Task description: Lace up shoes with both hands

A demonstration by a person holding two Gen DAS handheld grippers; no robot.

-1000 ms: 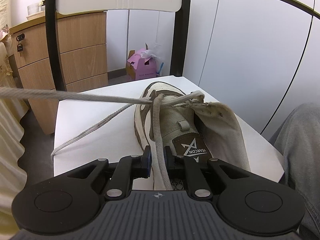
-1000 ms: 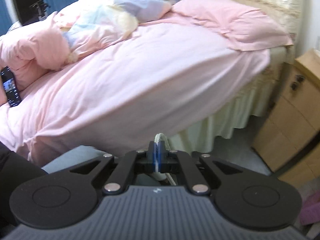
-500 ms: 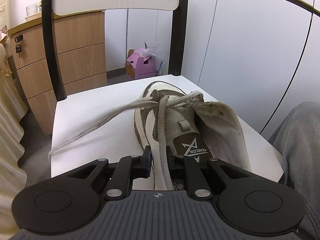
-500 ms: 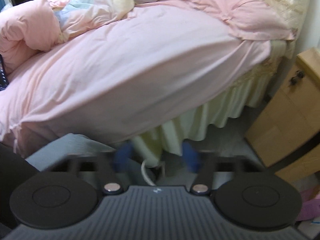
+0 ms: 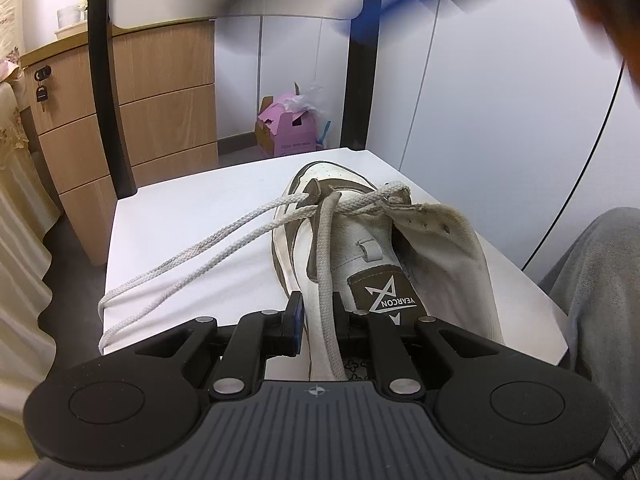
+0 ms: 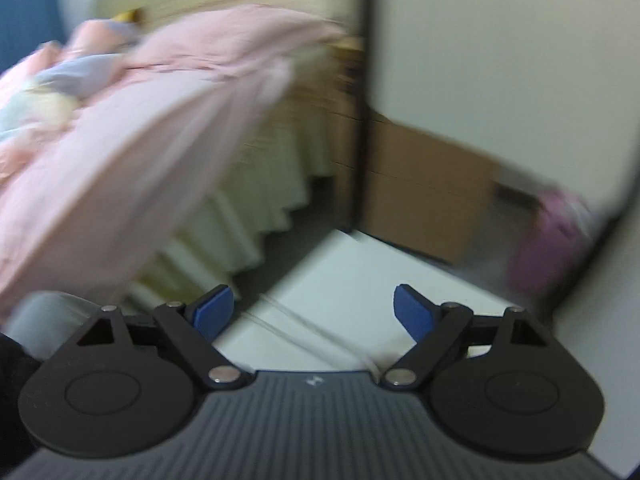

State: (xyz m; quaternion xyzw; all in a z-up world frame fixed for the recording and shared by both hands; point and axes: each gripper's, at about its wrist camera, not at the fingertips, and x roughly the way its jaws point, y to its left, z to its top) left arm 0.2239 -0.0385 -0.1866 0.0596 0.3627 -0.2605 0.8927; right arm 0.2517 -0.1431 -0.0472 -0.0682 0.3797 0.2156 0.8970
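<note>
The left gripper (image 5: 318, 312) points forward and slightly down, its jaws drawn close together with only a narrow gap, pinching a strand that runs between the blue pads (image 5: 297, 318). The right gripper (image 6: 314, 310) has its jaws spread wide, blue fingertips (image 6: 412, 312) well apart with nothing between them; its view is motion-blurred

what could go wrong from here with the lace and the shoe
1. The left gripper has one lace end between its fingers, but the jaws look slightly apart, so the end may slip out if pulled.
2. The other lace end droops slack over the edge of the white seat; the open right gripper, blurred with motion, could miss it.
3. Nothing pins the shoe, so a hard tug might drag it.
</note>
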